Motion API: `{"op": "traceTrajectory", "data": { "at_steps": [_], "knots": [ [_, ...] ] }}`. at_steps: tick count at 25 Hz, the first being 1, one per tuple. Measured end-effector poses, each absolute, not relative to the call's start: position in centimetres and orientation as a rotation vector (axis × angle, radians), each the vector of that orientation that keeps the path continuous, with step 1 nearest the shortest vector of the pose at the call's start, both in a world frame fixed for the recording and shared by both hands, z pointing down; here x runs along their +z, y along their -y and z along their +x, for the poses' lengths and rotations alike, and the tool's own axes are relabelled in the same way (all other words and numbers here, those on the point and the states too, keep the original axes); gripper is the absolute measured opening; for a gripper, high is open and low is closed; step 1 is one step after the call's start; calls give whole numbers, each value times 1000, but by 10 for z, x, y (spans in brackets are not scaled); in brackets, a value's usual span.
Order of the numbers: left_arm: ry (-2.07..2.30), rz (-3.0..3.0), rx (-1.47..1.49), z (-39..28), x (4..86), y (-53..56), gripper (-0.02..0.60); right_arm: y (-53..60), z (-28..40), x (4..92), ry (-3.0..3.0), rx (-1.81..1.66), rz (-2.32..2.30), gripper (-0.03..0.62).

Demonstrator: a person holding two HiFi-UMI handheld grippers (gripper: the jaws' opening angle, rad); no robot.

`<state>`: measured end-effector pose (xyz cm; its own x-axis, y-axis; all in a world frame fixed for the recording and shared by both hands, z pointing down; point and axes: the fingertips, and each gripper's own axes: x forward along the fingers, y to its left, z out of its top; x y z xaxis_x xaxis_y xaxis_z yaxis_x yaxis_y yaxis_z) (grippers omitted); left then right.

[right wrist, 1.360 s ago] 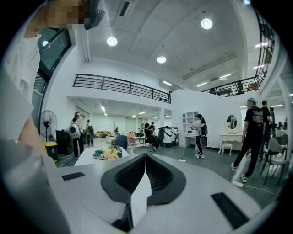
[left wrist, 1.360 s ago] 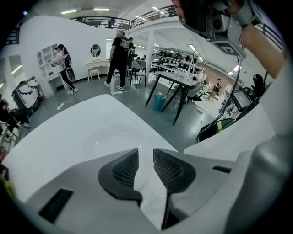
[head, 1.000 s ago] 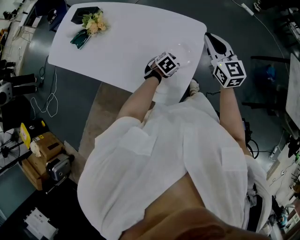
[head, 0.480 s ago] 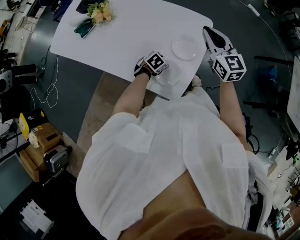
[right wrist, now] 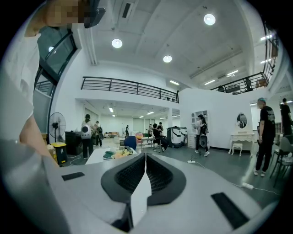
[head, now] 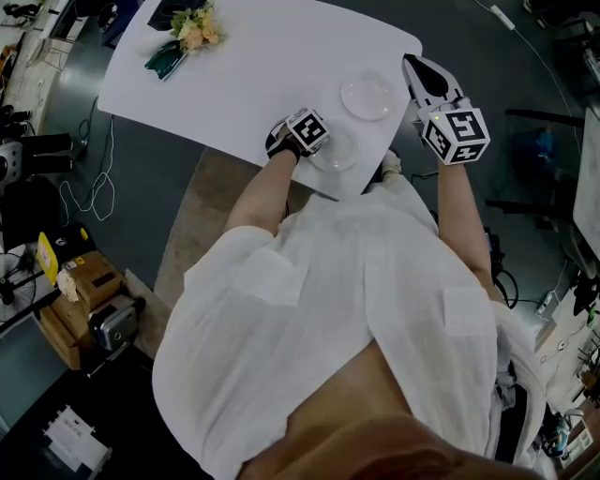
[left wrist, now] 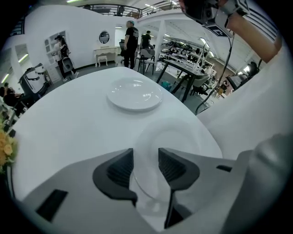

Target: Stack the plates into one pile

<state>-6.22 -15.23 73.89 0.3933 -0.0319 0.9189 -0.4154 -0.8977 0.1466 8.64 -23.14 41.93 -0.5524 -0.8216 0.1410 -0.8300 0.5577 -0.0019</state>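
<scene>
**Site type:** you are working in a large open lab or test hall, not a home. Evidence, item by item:

- High white ceiling with round recessed lights [right wrist: 116, 43], and a black-railed mezzanine gallery [right wrist: 128, 87] along the far wall.
- Rows of dark workbenches loaded with equipment [left wrist: 183, 50], beyond your white rounded counter [head: 262, 66].
- Several people about the floor, one a standing person with a backpack [right wrist: 86, 132].
- Household pieces set out like staging: a white dressing table [right wrist: 240, 137] under a round mirror [right wrist: 241, 120], and a bouquet of pale flowers [head: 192, 26].
- A grey floor [head: 141, 187] with a brown cardboard box [head: 84, 277], and a black pedestal fan [right wrist: 56, 124].
</scene>
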Motion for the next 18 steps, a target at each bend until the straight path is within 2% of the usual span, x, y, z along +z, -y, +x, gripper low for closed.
{"op": "traceTrajectory", "data": {
  "at_steps": [5, 18],
  "knots": [
    [349, 2346, 1516, -52, 731, 159, 106, 234, 93, 421, 2652, 111, 1438, 29],
    [367, 2523, 1517, -15, 690, 216, 72, 240, 101, 423, 2632, 120, 1463, 29]
  ]
}}
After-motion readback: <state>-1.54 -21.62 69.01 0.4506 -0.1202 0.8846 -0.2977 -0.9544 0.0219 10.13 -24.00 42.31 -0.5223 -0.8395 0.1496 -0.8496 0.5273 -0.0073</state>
